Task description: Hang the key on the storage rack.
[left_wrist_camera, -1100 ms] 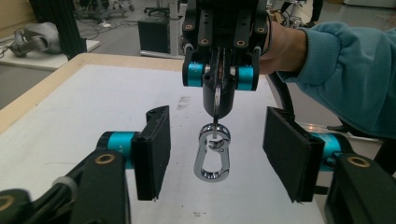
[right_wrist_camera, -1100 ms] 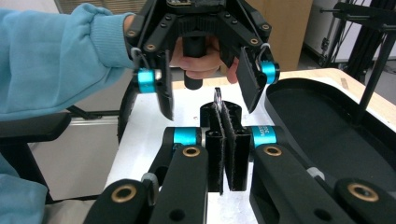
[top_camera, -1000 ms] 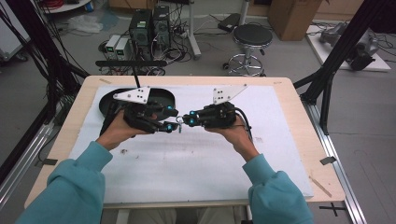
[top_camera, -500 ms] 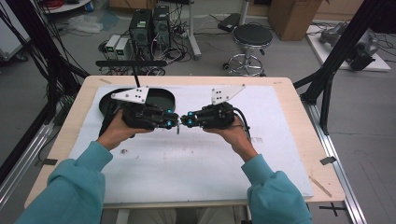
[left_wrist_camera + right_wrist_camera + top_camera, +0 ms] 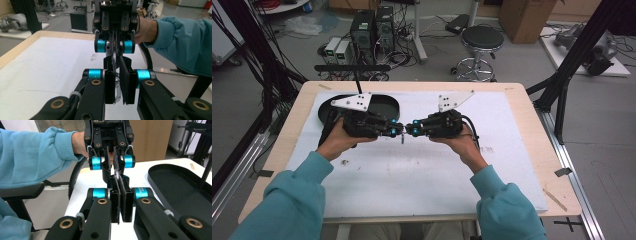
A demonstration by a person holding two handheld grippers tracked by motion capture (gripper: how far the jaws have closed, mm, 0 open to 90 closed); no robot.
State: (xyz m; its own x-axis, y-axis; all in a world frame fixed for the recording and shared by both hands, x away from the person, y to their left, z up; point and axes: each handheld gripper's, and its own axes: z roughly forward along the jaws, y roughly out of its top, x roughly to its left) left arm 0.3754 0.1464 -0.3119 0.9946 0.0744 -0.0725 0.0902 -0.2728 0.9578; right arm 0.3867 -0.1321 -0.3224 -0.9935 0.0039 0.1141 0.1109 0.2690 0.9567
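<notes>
A small metal piece (image 5: 402,138) is held above the white bench (image 5: 422,185) centre, between the facing left gripper (image 5: 398,132) and right gripper (image 5: 410,131). Both sets of fingers are clenched on it, the left having just been closing, apparently for a handover.

Black oval tray (image 5: 384,101) on white mat (image 5: 422,175) (wooden table (image 5: 532,125)), round stool (image 5: 482,37) behind

Even, diffuse indoor light falls from overhead, casting only faint shadows on the white table mat (image 5: 422,170). The high view is soft and grainy; both gripper views blur distant background slightly.
</notes>
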